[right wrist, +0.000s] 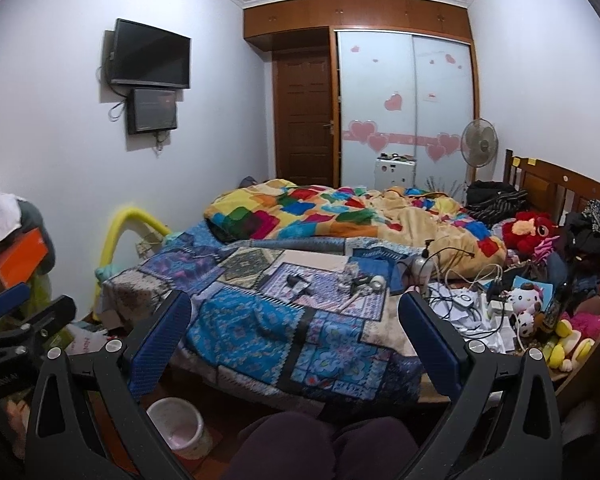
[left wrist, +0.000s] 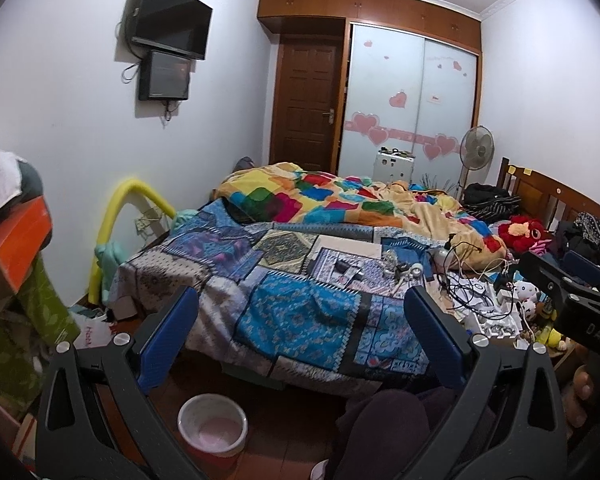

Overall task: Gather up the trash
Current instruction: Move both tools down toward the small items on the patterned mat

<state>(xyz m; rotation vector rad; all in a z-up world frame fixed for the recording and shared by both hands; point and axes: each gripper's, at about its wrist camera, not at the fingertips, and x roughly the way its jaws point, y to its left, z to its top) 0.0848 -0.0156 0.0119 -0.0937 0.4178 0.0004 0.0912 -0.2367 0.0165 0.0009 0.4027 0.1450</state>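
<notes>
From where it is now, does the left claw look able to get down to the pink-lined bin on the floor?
Probably yes. The left claw is open and empty, and the bin sits on bare floor just below it, left of the person's knee, with its top uncovered and nothing between them.

bin (left wrist: 213, 424) | round, pale pink liner inside, standing upright and open on the floor by the bed's near corner || paper scraps (right wrist: 486, 330) | white, crumpled, lying scattered among cables on the bed's right side

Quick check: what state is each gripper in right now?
Left gripper: open, holding nothing, above the bed.
Right gripper: open, holding nothing.
</notes>
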